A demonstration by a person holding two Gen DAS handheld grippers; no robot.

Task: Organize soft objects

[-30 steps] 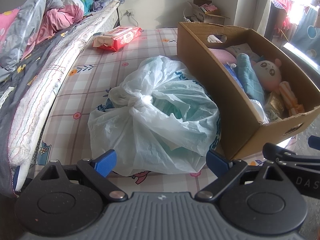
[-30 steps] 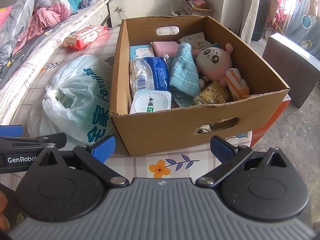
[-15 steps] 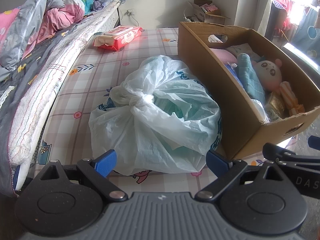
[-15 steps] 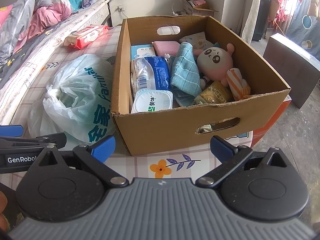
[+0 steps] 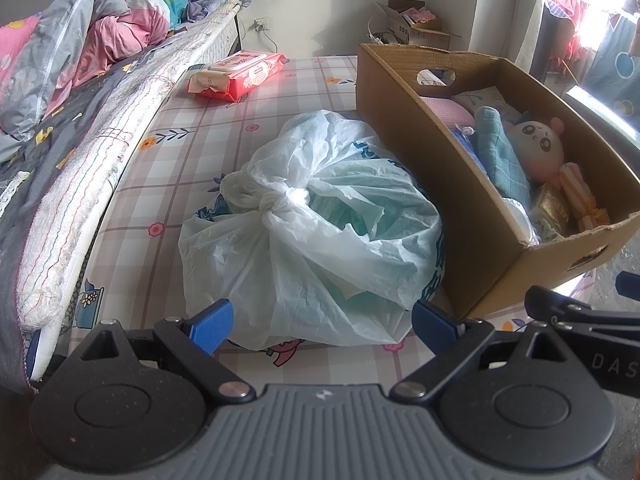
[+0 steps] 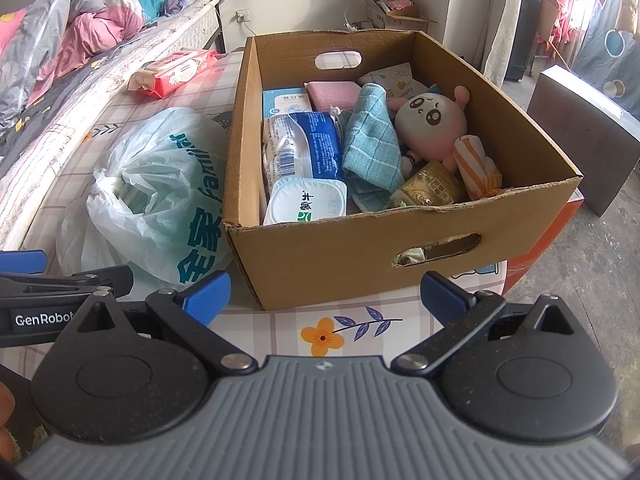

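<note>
Cardboard box (image 6: 344, 256) sits on a checked, flower-printed cloth (image 6: 256, 328), its top open and a hand-slot cut in its near and far walls. Inside, along the left wall, lie a white yogurt-style tub (image 6: 306, 202), a blue-and-white plastic pack (image 6: 302, 146) behind it, and a light blue carton (image 6: 286, 102) farther back. A teal checked towel (image 6: 374, 142) lies draped down the middle, with a pink sponge-like pad (image 6: 334, 94) at the far wall. On the right rests a pink-and-white plush toy (image 6: 432, 122), an orange-striped soft piece (image 6: 476, 168) near it, and a gold-wrapped item (image 6: 430, 190) toward the near wall.

Just left of the box, touching its side, a knotted white plastic bag (image 5: 316, 232) with teal printing rests on the cloth. Far beyond it lies a red pack of wet wipes (image 5: 240, 74), well apart from both. A mattress edge (image 5: 92, 184) with rumpled pink and grey bedding (image 5: 80, 52) runs along the left.

The left gripper (image 5: 322, 320) hovers at the bag's near edge, its blue fingers spread wide with nothing between them. The right gripper (image 6: 324, 292) hangs in front of the box's near wall, fingers likewise spread and empty. Each gripper's side shows at the edge of the other's view.
</note>
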